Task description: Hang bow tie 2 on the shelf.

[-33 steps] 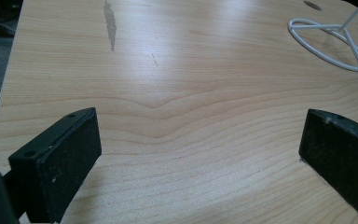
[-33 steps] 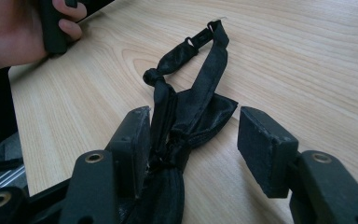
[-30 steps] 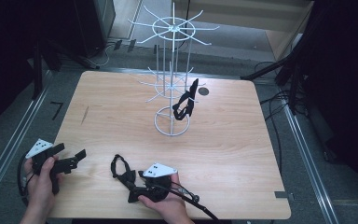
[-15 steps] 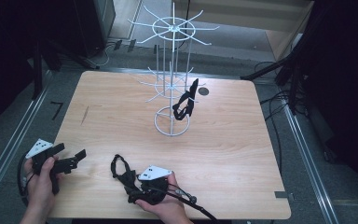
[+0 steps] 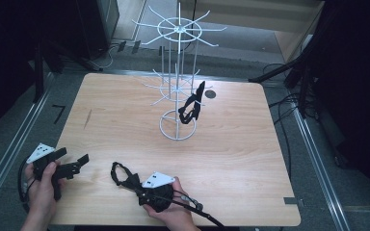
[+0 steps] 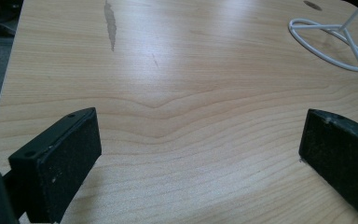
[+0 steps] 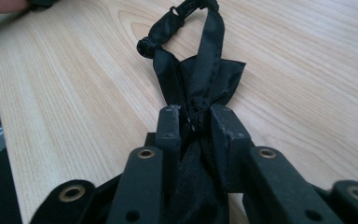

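Observation:
A black bow tie [image 5: 124, 174] with a strap loop lies on the wooden table [image 5: 231, 159] near its front edge. My right gripper [image 5: 136, 185] is shut on its knot end; its jaws have just been closing, and in the right gripper view the pads pinch the bow tie's fabric [image 7: 196, 74] at the right gripper's tips [image 7: 196, 116]. A second black bow tie [image 5: 192, 108] hangs on the white wire rack [image 5: 177, 96] at the table's middle. My left gripper [image 5: 77, 163] rests at the front left, open; in its own view the left gripper [image 6: 198, 135] has bare wood between its jaws.
The rack's round base [image 6: 328, 42] stands ahead and to the right of the left gripper. A dark hole [image 5: 210, 94] marks the tabletop behind the rack. Cables and dark stands surround the table on the floor.
The right gripper's jaws have closed onto the bow tie on the table. The left gripper and the rack have stayed put.

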Demonstrator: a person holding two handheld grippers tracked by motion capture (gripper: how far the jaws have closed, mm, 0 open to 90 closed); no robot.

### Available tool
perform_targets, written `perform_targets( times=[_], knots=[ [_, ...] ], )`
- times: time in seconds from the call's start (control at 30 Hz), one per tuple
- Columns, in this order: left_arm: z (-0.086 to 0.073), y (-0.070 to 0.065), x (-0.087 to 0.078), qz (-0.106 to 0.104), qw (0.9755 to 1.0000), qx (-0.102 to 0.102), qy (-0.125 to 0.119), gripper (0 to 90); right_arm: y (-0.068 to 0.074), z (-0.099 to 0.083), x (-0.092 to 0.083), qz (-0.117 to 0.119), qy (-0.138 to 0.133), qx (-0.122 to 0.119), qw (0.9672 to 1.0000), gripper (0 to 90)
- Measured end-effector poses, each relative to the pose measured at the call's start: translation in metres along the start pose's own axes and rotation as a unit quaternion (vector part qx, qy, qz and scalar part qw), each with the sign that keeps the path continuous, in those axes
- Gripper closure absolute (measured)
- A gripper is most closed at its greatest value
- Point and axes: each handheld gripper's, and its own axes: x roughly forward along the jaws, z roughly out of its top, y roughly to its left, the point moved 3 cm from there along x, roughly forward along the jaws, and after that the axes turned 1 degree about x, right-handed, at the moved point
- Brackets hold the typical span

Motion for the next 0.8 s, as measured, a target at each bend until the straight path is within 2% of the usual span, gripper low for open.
perform_targets(
  times=[0.13,0.3,0.63,0.8],
  knots=[
    [0.000,0.000,0.000,-0.001,1.0000,-0.002,-0.001,0.0,0.000,0.000,-0.002,-0.009,-0.015,-0.013,0.9998,77.1],
    [0.000,0.000,0.000,-0.001,1.0000,-0.002,-0.001,0.0,-0.001,0.004,-0.007,-0.015,-0.033,-0.017,0.9992,77.5],
    [0.000,0.000,0.000,-0.001,1.0000,-0.001,-0.001,0.0,-0.010,0.014,-0.023,-0.030,-0.069,-0.013,0.9971,77.8],
    [0.000,0.000,0.000,-0.001,1.0000,-0.001,-0.001,0.0,-0.016,0.019,-0.033,-0.044,-0.091,-0.013,0.9948,77.8]
  ],
)
